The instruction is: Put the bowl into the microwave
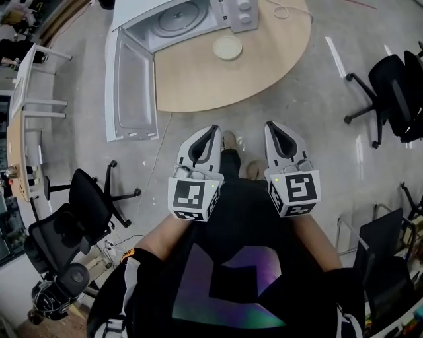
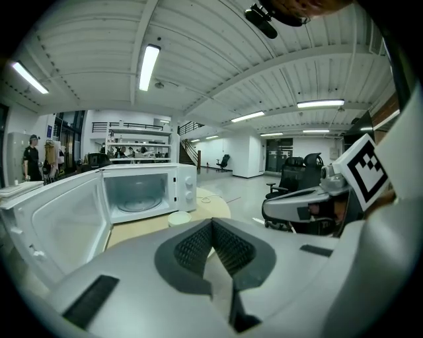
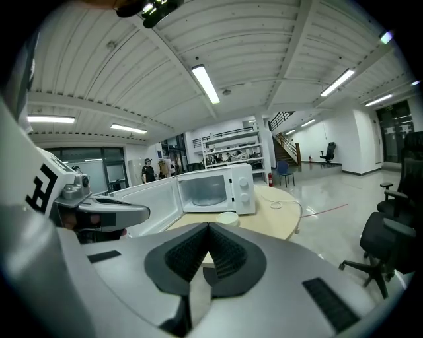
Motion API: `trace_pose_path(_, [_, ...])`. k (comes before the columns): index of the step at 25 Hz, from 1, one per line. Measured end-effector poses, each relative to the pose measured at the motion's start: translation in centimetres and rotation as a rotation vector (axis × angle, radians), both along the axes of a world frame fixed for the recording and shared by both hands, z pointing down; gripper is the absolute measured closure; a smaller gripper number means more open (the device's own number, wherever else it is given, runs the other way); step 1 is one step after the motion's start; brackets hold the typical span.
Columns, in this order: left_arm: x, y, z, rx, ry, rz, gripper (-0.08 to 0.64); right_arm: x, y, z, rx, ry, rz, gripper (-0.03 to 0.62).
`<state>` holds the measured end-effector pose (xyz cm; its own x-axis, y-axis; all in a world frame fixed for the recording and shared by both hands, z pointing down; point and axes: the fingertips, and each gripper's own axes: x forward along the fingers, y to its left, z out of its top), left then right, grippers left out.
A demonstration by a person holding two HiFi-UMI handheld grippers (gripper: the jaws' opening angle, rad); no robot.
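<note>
A shallow cream bowl [image 1: 227, 47] sits on the round wooden table [image 1: 264, 66], just in front of the white microwave [image 1: 182, 16]. The microwave's door [image 1: 132, 89] hangs wide open to the left, and the glass turntable shows inside. My left gripper [image 1: 214, 129] and right gripper [image 1: 271, 125] are side by side close to the person's body, well short of the table, both shut on nothing. In the left gripper view the bowl [image 2: 178, 218] lies beyond the closed tips [image 2: 213, 222]. In the right gripper view the bowl [image 3: 227, 217] sits before the microwave [image 3: 215, 188].
Black office chairs stand at the right [image 1: 393, 92] and lower left [image 1: 86, 198]. A desk [image 1: 20, 132] runs along the left edge. A white cable [image 1: 284, 10] lies on the table beside the microwave. A person [image 3: 148, 170] stands far behind the microwave.
</note>
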<state>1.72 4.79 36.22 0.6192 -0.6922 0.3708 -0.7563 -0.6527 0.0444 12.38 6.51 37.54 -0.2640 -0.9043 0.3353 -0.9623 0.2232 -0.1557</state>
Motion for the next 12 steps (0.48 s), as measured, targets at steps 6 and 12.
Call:
trace_pose_path(6, [1.5, -3.2, 0.2, -0.013, 0.028, 0.055, 0.512, 0.1, -2.6, 0.5, -0.037, 0.017, 0.023, 0.577])
trace_pose_path(12, [1.5, -6.7, 0.8, -0.038, 0.046, 0.07, 0.512, 0.0, -5.6, 1.1, -0.079, 0.026, 0.042, 0.577])
